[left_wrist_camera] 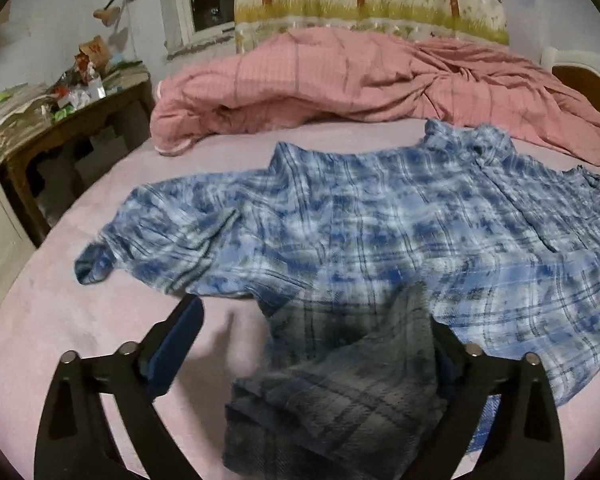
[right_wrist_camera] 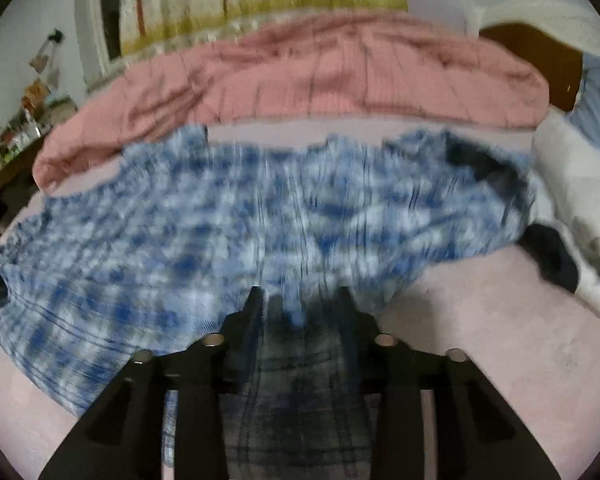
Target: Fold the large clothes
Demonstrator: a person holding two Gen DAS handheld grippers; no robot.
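Lying spread across the pink bed sheet [left_wrist_camera: 60, 320], the blue plaid shirt [left_wrist_camera: 360, 216] reaches back between both grippers. The left gripper [left_wrist_camera: 312, 320] stands wide apart, a hem fold draped loosely against its right finger. The right gripper [right_wrist_camera: 298, 300] has cloth between its fingers; whether they pinch it, I cannot tell.

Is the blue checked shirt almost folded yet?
Not yet, it's only just starting. Done: the blue plaid shirt lies spread on the pink bed sheet, in front of the pink quilt. In hand: its near edge lies between the fingers of the left gripper, which stand wide open, and of the right gripper, but that view is too blurred to show a grip. Left: every fold; the sleeve still sticks out.
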